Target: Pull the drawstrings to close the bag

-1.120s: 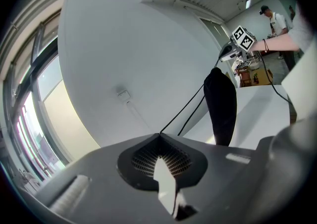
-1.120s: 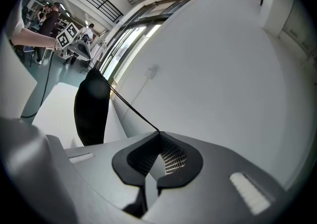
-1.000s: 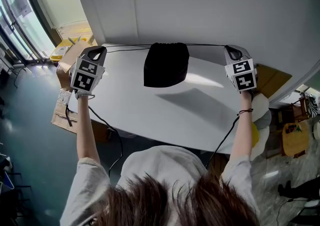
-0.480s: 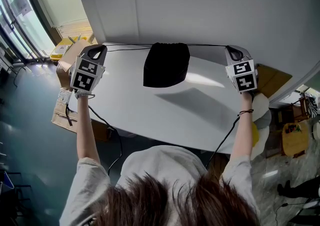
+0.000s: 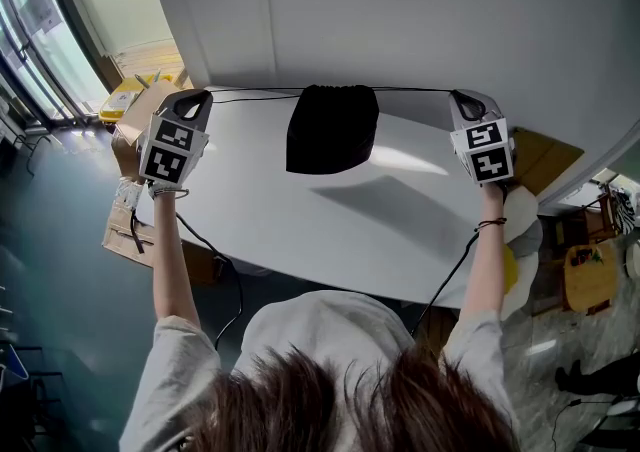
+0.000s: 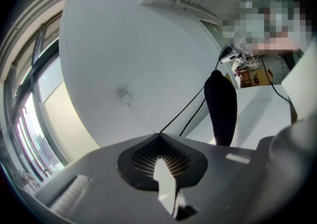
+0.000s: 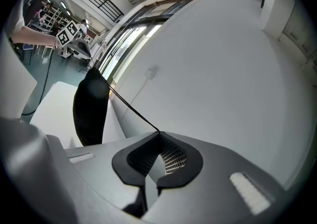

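A black drawstring bag hangs over the far part of the white table, its gathered mouth at the top. Thin black drawstrings run taut from the mouth out to both sides. My left gripper is shut on the left string's end, and my right gripper is shut on the right string. In the left gripper view the bag dangles ahead with its strings leading into the closed jaws. The right gripper view shows the bag and one string pinched at the jaw tip.
A white wall stands right behind the table. Cardboard boxes and a yellow item sit on the floor to the left. Cables hang off the table's near edge.
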Demonstrator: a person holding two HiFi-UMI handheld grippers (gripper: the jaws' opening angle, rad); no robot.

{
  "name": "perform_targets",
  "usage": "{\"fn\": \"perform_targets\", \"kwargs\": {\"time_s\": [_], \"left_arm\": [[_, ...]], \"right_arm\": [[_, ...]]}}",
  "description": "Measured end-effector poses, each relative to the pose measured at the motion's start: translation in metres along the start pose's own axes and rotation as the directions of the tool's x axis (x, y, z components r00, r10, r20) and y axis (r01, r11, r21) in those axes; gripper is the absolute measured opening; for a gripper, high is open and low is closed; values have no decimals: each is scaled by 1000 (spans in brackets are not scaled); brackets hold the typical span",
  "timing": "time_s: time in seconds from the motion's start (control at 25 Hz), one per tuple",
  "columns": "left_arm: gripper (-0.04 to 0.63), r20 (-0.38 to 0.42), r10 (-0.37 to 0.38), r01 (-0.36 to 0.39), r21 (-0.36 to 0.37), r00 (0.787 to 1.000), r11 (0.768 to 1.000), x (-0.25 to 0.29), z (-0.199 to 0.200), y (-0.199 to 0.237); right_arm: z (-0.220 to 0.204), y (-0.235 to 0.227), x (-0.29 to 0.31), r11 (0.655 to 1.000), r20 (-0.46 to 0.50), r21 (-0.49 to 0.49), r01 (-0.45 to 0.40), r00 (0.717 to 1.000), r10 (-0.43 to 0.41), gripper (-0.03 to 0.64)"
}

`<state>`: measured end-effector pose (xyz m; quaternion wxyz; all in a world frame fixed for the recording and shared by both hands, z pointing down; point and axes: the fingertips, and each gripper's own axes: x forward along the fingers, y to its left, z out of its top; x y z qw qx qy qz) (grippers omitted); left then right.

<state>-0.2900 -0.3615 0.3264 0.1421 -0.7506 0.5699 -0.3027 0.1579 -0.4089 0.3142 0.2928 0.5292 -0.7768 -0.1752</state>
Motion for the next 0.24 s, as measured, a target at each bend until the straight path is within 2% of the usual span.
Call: {"fn": "perform_targets", "kwargs": {"time_s": [0.24], "left_arm": [[2,1,2,-2,-4,1000,1000,0,-1,0]], "right_arm": [[1,-1,2,1000,5,-3,-1,1000,1,12]]}}
